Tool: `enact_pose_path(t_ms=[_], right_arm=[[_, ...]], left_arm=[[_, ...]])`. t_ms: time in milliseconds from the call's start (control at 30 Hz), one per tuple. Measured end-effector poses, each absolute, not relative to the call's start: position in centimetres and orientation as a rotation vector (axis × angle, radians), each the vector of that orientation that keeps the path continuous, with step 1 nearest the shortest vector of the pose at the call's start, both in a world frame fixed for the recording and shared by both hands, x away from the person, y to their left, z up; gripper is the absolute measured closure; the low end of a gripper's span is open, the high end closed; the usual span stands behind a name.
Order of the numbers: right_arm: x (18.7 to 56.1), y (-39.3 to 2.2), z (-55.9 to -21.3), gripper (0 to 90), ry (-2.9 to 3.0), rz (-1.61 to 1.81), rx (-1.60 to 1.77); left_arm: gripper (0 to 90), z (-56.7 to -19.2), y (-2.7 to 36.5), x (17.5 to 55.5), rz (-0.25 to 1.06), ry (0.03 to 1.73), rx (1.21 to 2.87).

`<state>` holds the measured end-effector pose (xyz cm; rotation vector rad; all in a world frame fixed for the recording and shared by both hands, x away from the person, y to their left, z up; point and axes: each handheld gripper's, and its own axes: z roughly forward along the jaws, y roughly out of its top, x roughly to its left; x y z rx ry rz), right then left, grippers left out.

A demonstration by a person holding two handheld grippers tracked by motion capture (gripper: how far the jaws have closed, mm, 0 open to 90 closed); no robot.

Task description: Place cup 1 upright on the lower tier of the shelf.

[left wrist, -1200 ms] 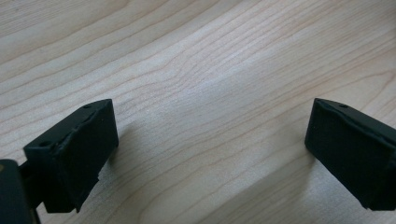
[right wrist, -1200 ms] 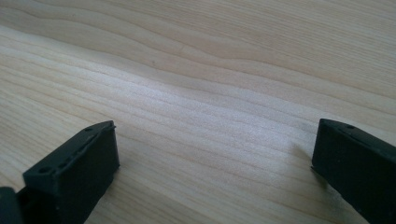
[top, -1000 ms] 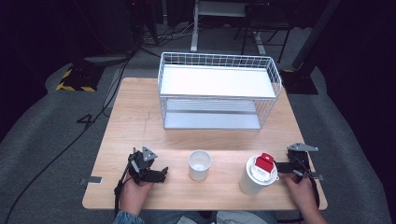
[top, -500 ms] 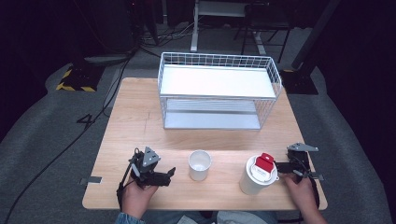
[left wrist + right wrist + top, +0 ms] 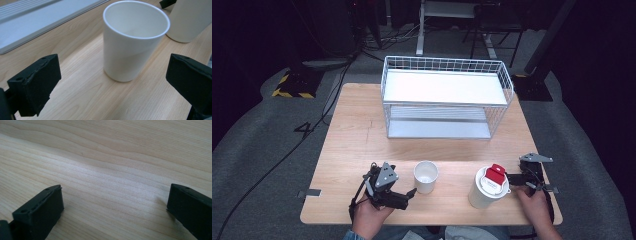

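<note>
Reaching for the cup (image 5: pixel 135 40), near-centre on the counter (image 5: pixel 362 145): left tongs (image 5: pixel 408 194) spread, jaws just widened, cup ahead, untouched. Right tongs (image 5: pixel 115 215) released beside the lidded tub (image 5: pixel 488 187). Grab not yet done.

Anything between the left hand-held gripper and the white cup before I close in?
Nothing. In the left gripper view, bare wooden table lies between the open left hand-held gripper and the white cup; its jaws have just been opening, nothing between them.

A white wire rack (image 5: pixel 447 100) stands on the wooden table (image 5: pixel 357 145).
</note>
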<state>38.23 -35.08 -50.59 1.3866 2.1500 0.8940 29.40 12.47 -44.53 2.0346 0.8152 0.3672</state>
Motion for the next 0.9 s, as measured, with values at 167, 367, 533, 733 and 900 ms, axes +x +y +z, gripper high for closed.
enact_pose_path(t_ms=[167, 367, 533, 733, 900], right_arm=[[38.2, -35.1, -50.6, 0.7, 2.150, 0.894, 1.386], [38.2, -35.1, -50.6, 0.7, 2.150, 0.894, 1.387], [38.2, -35.1, -50.6, 0.7, 2.150, 0.894, 1.387], [38.2, -35.1, -50.6, 0.7, 2.150, 0.894, 1.387], [38.2, -35.1, -50.6, 0.7, 2.150, 0.894, 1.386]], left_arm=[[0.4, -45.1, 11.2, 29.5, 0.343, 0.788, 1.980], [0.4, -45.8, 9.8, 29.8, 0.343, 0.765, 1.961], [1.0, -46.6, 9.1, 30.2, 0.320, 0.721, 1.940], [1.4, -48.0, 8.4, 31.3, 0.362, 0.736, 1.929], [2.8, -49.2, 7.6, 32.0, 0.321, 0.725, 1.933]])
